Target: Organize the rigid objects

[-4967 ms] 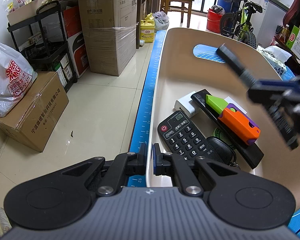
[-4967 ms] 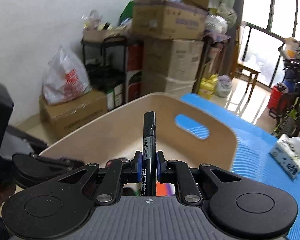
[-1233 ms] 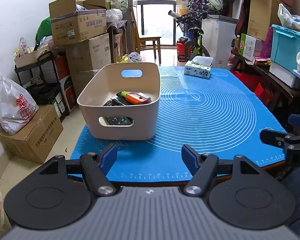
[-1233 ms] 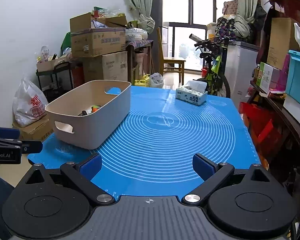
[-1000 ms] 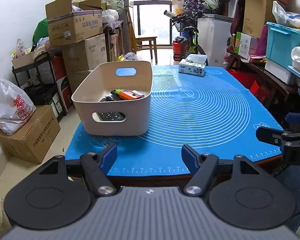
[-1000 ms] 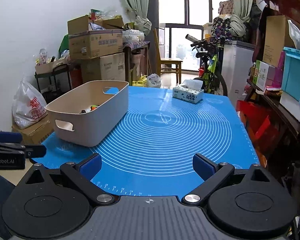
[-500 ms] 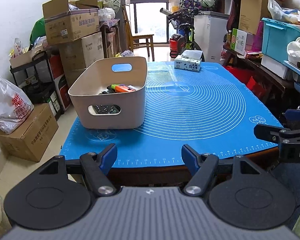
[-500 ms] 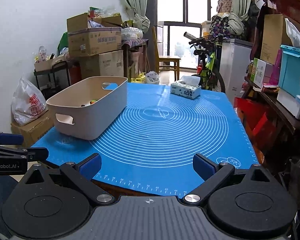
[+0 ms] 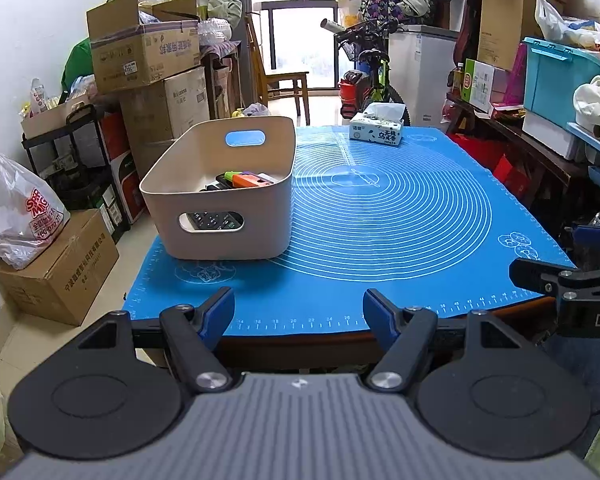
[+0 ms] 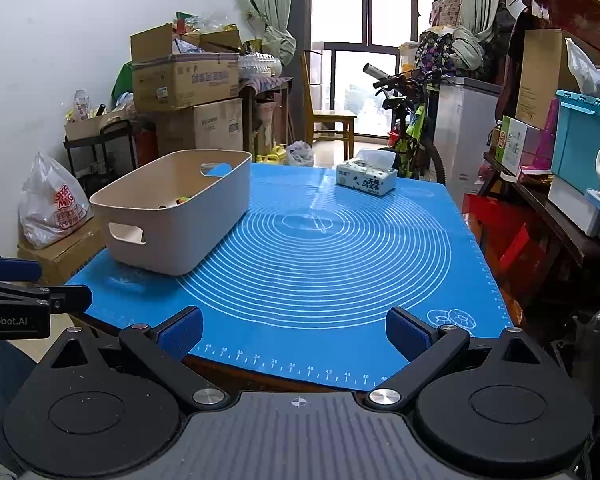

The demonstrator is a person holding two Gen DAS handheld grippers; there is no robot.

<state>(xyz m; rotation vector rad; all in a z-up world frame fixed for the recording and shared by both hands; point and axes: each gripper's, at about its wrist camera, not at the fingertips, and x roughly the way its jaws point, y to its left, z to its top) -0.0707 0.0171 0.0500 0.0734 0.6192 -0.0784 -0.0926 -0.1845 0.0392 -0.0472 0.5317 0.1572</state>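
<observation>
My left gripper [image 9: 299, 308] and right gripper [image 10: 294, 334] gape empty; the bin [image 9: 236, 236] sits far-left, lengthwise away, nearer my left.

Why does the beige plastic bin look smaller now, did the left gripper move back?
Yes. The left gripper pulled back off the beige plastic bin, whose wall it pinched earlier, past the table's near edge.

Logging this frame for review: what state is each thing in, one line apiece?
Left gripper: open, empty, off the table's near edge.
Right gripper: open, empty.
Bin: upright on the mat, loaded.
Remote: inside the bin, seen through the handle slot.
Orange toy: lying in the bin.
Tissue box: upright at the mat's far end, tissue sticking out.
Mat: flat.
</observation>
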